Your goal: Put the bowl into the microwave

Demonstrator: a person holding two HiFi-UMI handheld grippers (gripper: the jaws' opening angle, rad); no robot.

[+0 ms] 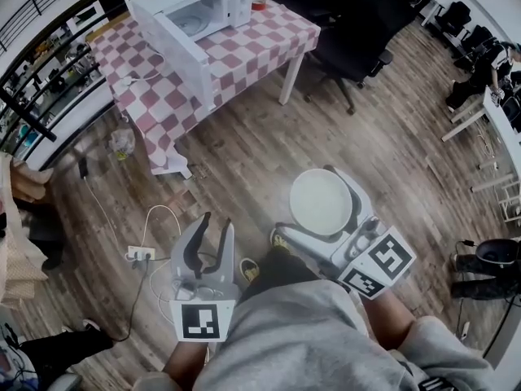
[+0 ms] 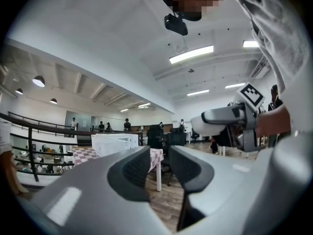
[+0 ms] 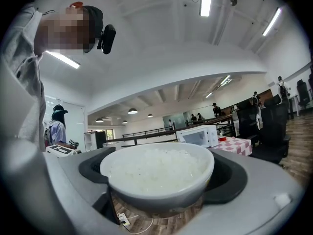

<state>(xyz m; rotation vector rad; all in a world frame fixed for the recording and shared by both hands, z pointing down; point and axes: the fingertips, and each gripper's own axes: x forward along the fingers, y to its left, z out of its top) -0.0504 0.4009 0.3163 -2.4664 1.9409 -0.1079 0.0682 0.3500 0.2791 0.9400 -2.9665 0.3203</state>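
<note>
Carry step, bowl not yet near target. The right tongs (image 3: 160,179) are clamped on the bowl (image 1: 321,202), one jaw on each side of its wall. The bowl is white, filled with rice, and sits level in the right gripper view. The left tongs (image 2: 159,168) are released: a narrow gap shows between the pads and there is nothing in it.

The microwave (image 1: 195,15) sits on the checkered bench (image 1: 260,43), well apart from the bowl, with bare wood floor (image 1: 244,145) between. Its door (image 1: 183,55) stands swung out and the turntable is visible inside.

To do this well, judging from the layout:
- Keep the right tongs level the whole walk. The rice is near the rim, so a tilt would likely spill it.
- Hold the squeeze steady. The grip is on a smooth round wall, so slip is the risk.
- Come in square to the cavity, on the side clear of the open door.
- Bring the bowl in over the cavity's lower edge and set it on the turntable before releasing.
- The free left tongs can steady the door if needed.
- Mind the power strip (image 1: 140,253) and its cable on the floor near the person's feet.
</note>
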